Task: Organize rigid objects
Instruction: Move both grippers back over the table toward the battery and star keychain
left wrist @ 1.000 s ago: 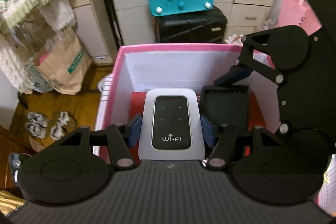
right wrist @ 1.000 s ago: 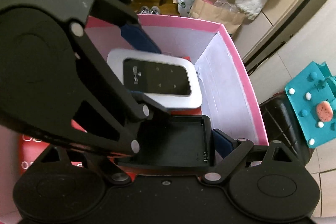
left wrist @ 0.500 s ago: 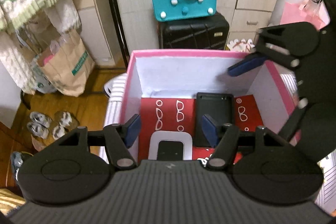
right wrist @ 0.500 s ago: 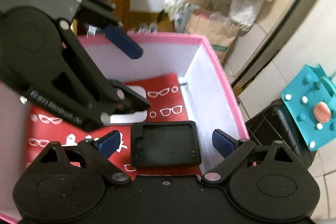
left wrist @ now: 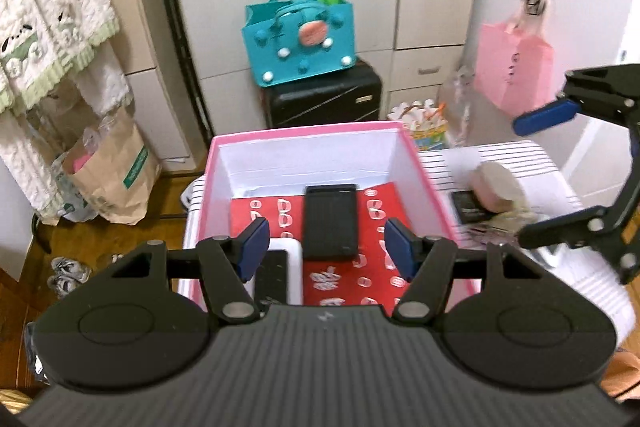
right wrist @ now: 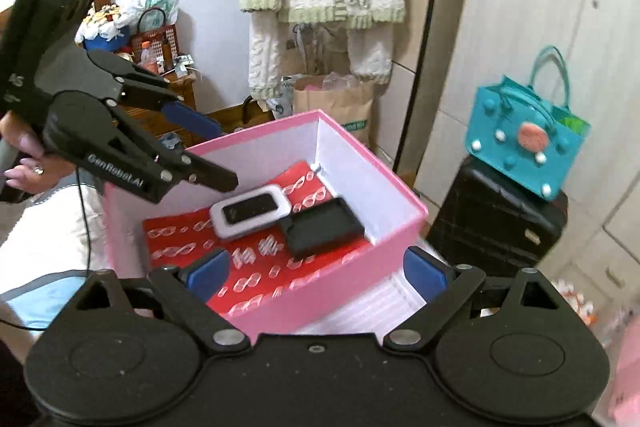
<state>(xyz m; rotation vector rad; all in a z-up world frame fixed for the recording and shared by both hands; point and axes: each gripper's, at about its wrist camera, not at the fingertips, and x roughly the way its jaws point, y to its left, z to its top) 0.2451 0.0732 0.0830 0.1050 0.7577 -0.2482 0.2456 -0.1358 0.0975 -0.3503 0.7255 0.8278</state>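
Note:
A pink box (left wrist: pixel 424 171) with white walls and a red patterned liner stands on a striped surface. Inside it lie a white Wi-Fi router (right wrist: pixel 250 213) and a flat black cover (right wrist: pixel 324 227), side by side. In the left wrist view the black cover (left wrist: pixel 330 221) shows whole, while the router (left wrist: pixel 280 267) is partly hidden behind a finger. My left gripper (left wrist: pixel 326 245) hangs open and empty above the box's near edge. My right gripper (right wrist: pixel 316 275) is open and empty too, off the box's corner. Each shows in the other's view: the left gripper (right wrist: pixel 208 151) and the right gripper (left wrist: pixel 556 171).
Right of the box, a beige rounded object (left wrist: pixel 496 187) and a dark flat item (left wrist: pixel 468 207) lie on the striped surface (left wrist: pixel 520 155). Behind stand a black suitcase (left wrist: pixel 324 99) with a teal bag (left wrist: pixel 300 39) on it, a paper bag (left wrist: pixel 112 171) and a pink bag (left wrist: pixel 516 67).
The left gripper let go of the router and the right gripper let go of the black cover; both things now lie in the box. Both grippers rose and drew back, the right one swinging away.

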